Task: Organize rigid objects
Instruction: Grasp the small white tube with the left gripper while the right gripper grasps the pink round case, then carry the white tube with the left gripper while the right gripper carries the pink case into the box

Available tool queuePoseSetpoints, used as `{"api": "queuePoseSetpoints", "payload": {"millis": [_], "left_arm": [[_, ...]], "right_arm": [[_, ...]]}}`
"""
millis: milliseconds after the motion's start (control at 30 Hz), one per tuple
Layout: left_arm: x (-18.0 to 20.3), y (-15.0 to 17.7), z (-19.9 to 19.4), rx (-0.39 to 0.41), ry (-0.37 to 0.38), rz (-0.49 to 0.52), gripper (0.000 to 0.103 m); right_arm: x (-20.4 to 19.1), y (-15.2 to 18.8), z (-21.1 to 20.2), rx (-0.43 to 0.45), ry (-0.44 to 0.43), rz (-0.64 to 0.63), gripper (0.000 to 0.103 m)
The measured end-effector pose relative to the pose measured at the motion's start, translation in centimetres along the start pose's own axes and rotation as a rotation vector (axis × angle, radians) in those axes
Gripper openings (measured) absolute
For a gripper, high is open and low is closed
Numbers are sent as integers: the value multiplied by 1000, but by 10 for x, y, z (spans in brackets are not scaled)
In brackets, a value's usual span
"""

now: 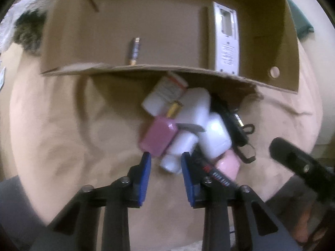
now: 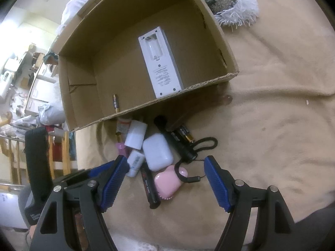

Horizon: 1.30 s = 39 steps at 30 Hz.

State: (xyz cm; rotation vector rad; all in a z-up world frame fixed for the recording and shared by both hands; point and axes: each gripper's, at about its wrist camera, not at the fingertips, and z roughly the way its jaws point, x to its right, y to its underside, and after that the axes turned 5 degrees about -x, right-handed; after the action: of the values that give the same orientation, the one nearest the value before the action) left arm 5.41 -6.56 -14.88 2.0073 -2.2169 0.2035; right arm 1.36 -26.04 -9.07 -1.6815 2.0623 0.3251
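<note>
A pile of small rigid objects lies on the tan blanket in front of an open cardboard box [image 2: 211, 81]. The pile holds white bottles [image 1: 180, 146], a white case [image 2: 157, 152], a pink heart-shaped item [image 2: 167, 181], a pink bottle [image 1: 157, 136], a black flashlight [image 2: 173, 138], a black marker [image 2: 149, 188] and batteries [image 2: 185, 136]. Inside the box lie a white remote [image 2: 161, 62], also in the left wrist view [image 1: 227, 39], and one battery [image 1: 135, 51]. My left gripper [image 1: 166, 161] is open, its tips at a white bottle. My right gripper [image 2: 165, 167] is open wide above the pile.
The box [image 1: 146, 69] stands at the pile's far side, its near wall low. A fluffy white and dark rug [image 2: 230, 0] lies beyond the box. The tan blanket [image 2: 272, 125] spreads to the right. Room clutter [image 2: 25, 83] shows at the far left.
</note>
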Motion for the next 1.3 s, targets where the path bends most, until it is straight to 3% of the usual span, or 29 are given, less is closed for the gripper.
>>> {"api": "queuePoseSetpoints", "payload": {"millis": [267, 433, 533, 733, 867, 1067, 1300], "left_arm": [[16, -17, 29, -55, 20, 53, 26], [16, -22, 27, -58, 38, 24, 25], [-8, -16, 18, -65, 53, -21, 25], [-28, 15, 4, -51, -15, -57, 25], [-41, 23, 11, -69, -41, -109, 25], [-33, 13, 25, -66, -88, -104, 24], [-16, 6, 38, -54, -108, -100, 24]], "right_arm": [[0, 0, 3, 0, 10, 1, 80], [-1, 0, 8, -7, 20, 4, 80], [0, 0, 12, -21, 10, 11, 80], [3, 1, 25, -82, -47, 32, 80], [7, 6, 44, -183, -107, 71, 79], [21, 7, 65, -252, -131, 178, 61], [16, -2, 77, -222, -91, 178, 59]]}}
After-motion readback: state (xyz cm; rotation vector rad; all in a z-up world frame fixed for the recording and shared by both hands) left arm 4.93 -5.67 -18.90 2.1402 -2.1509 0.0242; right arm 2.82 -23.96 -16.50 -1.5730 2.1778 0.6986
